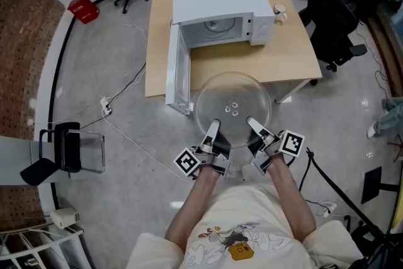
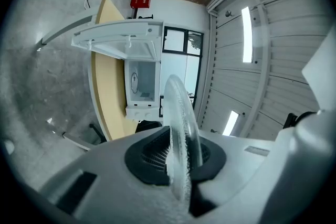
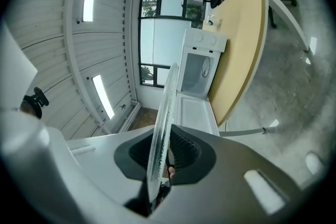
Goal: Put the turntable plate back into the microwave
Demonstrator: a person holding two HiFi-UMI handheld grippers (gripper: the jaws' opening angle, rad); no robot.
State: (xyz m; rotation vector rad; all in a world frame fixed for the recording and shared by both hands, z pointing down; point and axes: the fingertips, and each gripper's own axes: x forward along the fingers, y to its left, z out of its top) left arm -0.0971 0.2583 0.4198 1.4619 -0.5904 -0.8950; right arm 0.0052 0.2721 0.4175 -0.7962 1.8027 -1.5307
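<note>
Nearest the person, the left tongs (image 1: pixel 213 128) and right tongs (image 1: pixel 253 123) are both gripping the near rim of the plate (image 1: pixel 233 94). Each pair of jaws is closed down to just the rim's thickness, pads pressing on the glass, one pair each side. The plate is hanging roughly level in the air just off the counter's near edge, over the floor, touching nothing else.

The door (image 1: pixel 177 69) is standing wide open just left of the plate, sticking out past the near edge. The microwave (image 1: pixel 217 0) is sitting toward the far edge of the counter (image 1: pixel 286 60), cavity facing the person. Something round is showing on the cavity floor, too small to tell. A cup (image 1: pixel 279 10) is sitting just right of the microwave.

The step looks like carrying the plate in, with seating not yet done. Doing it well likely means:
- moving both tongs forward together at the same height, so the glass is not twisting or slipping;
- staying right of the door edge;
- sliding in low and centring over the cavity floor;
- lowering until the plate is seating flat, and only then loosening the jaws.
</note>
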